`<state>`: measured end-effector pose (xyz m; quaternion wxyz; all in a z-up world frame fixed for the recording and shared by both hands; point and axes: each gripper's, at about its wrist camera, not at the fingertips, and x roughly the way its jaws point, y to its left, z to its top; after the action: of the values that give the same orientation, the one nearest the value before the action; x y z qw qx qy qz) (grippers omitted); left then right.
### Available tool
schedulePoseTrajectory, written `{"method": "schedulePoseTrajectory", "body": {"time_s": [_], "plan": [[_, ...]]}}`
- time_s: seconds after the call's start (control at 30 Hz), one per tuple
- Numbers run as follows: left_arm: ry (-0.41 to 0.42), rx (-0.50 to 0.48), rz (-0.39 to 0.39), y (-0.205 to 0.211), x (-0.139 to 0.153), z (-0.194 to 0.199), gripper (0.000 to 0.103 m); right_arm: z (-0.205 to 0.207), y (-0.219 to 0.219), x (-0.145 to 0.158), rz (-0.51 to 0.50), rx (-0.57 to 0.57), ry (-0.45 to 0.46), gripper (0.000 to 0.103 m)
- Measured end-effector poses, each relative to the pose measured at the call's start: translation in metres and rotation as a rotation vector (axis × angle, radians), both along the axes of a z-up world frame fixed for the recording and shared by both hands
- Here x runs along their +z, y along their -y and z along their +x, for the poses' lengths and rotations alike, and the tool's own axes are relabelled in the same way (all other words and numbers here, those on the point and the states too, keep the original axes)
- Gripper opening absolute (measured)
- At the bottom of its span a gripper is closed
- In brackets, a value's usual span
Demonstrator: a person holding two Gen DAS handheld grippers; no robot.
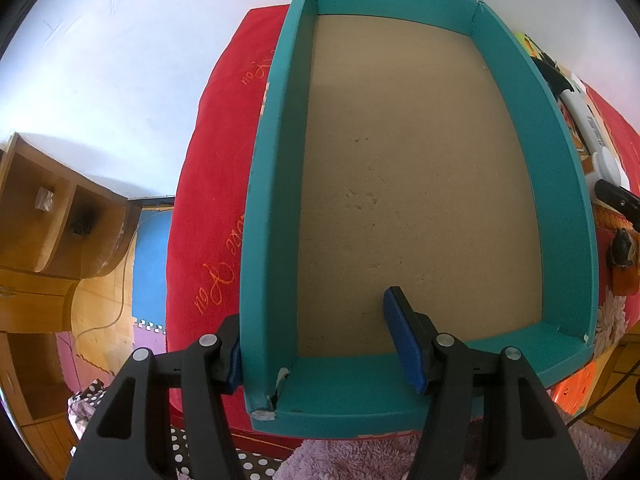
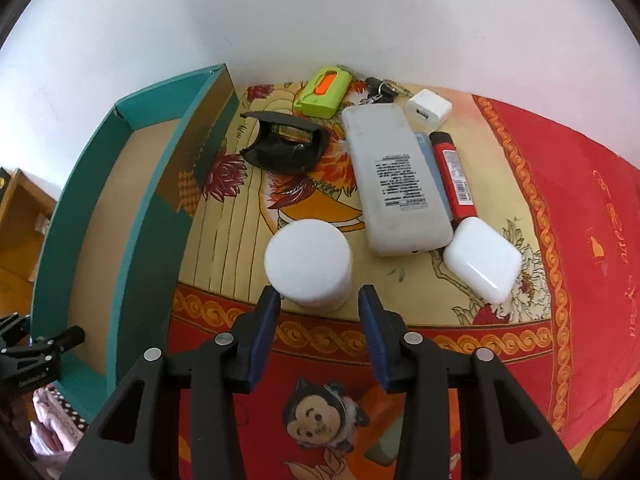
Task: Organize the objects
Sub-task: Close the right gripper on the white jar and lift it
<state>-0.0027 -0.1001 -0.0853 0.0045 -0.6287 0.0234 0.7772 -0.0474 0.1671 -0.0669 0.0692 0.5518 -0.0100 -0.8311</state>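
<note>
1. Teal open-top box (image 1: 272, 200) with a bare brown floor, lying along the left edge of the cloth-covered tabletop (image 2: 580, 240), its short far wall toward the white wall.
2. Left gripper (image 1: 314, 308) pointing steeply down at the box's near left corner, fingers open and straddling the long left wall: one finger (image 1: 234, 360) against the outside of that wall, the other (image 1: 404, 340) well inside over the box floor. Nothing clamped between them.
3. Right gripper (image 2: 319, 291) over the near middle of the tabletop, fingers partly open on either side of the near side of a white round jar (image 2: 308, 260). Left fingertip at the jar's wall, a narrow gap at the right one; no firm grip visible.
4. Jar upright on the cloth, just right of the box, apart from it.
5. Beyond the jar, a white remote control (image 2: 396, 184) lying label side up, lengthwise toward the far edge.
6. Touching the remote's right side, a red and black stick-shaped device (image 2: 454, 176); at its near end, a white earbud case (image 2: 482, 264).
7. Along the far edge: a green and orange case (image 2: 322, 94), a bunch of keys (image 2: 380, 90), a white USB charger cube (image 2: 428, 110).
8. Between the box and the remote, a black clip-like holder (image 2: 284, 148).
9. Near the front edge, below the right gripper, a small plush toy (image 2: 320, 416).
</note>
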Motion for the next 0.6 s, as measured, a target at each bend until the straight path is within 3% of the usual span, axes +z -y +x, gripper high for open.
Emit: {"method": "schedulePoseTrajectory", "body": {"time_s": [0.4,0.47,0.6], "plan": [[0.003,0.004,0.029,0.003,0.002,0.002,0.060,-0.014,0.006,-0.005,0.026,-0.010,0.017,0.049],[0.006,0.007,0.047,0.004,0.003,0.002,0.057,-0.017,0.006,-0.009,0.024,-0.017,0.031,0.049],[0.007,0.027,0.048,0.010,0.008,0.004,0.040,-0.020,0.004,-0.016,0.011,-0.043,0.058,0.049]]}}
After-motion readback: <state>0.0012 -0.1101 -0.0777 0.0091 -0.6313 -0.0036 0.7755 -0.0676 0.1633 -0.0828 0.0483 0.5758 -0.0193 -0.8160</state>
